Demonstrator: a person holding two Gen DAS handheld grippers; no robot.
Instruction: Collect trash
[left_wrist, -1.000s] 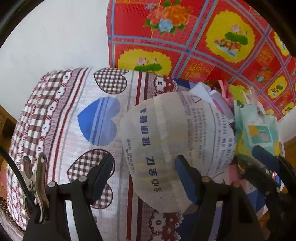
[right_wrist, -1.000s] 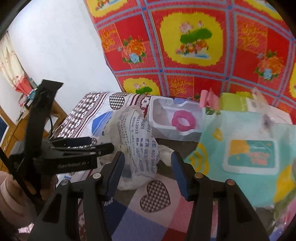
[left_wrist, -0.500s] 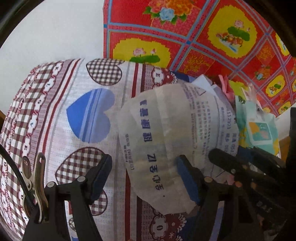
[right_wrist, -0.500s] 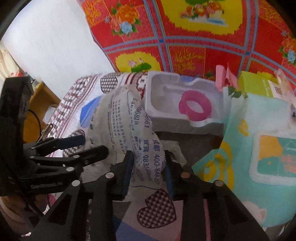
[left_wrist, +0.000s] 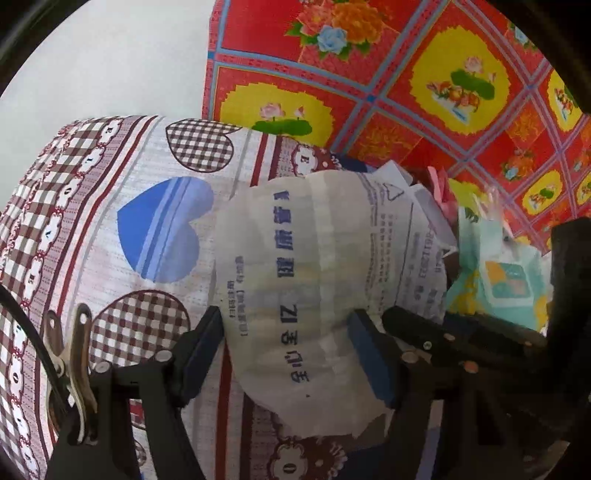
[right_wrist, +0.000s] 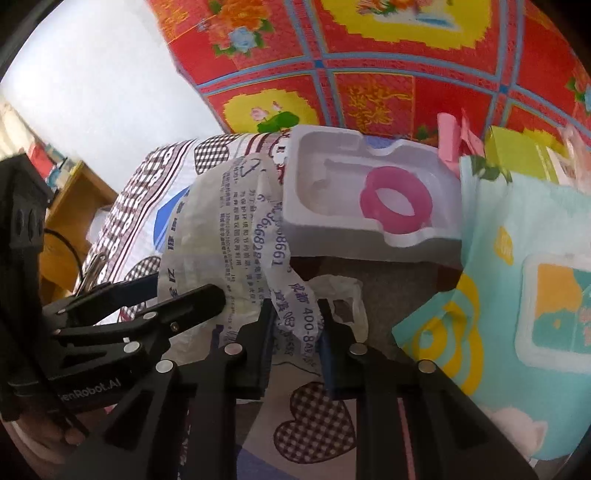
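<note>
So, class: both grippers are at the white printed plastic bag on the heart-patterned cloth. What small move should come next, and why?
Probably close the left gripper on the white printed plastic bag. Its fingers straddle the bag without pinching, while the right gripper already clamps a twisted strip; a second grip would let the two pull the bag open.

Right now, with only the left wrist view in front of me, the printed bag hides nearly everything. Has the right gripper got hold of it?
Observer: Yes. In the right wrist view the right gripper is closed on a twisted strip of the printed bag.
Reviewer: What sits behind the bag?
Observer: A white foam tray, right against the bag.
Reviewer: Anything in it?
Observer: A pink ring lies in one of its recesses.
</note>
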